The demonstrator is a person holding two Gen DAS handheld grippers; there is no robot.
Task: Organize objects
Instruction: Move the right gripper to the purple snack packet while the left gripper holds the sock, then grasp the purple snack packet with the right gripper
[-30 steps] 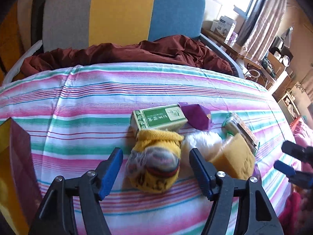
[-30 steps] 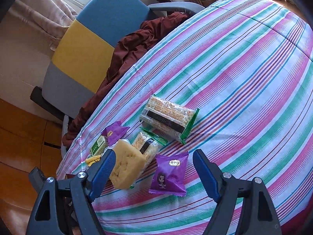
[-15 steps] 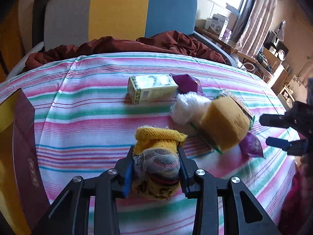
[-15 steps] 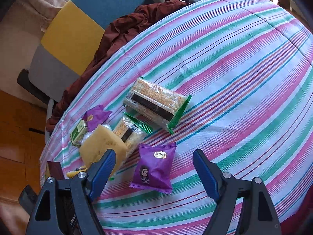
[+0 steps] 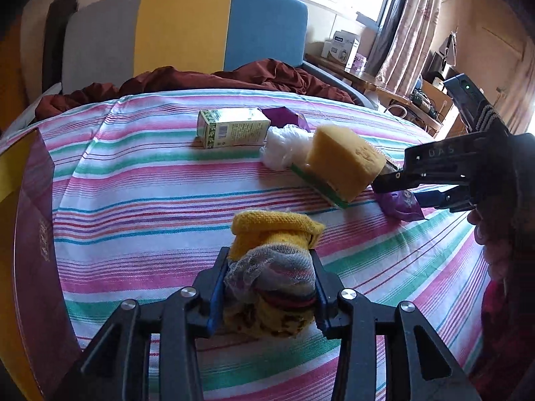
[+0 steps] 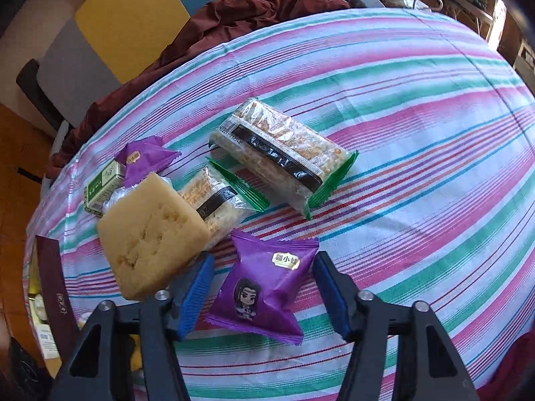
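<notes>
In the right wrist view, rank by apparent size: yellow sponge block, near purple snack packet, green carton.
1. Yellow sponge block and near purple snack packet: alike, both close to the camera, so unranked.
2. Green carton: smallest, but farther off and partly hidden.

Maroon blanket [image 5: 207,80] on tricolour chair [image 5: 187,30]
</notes>
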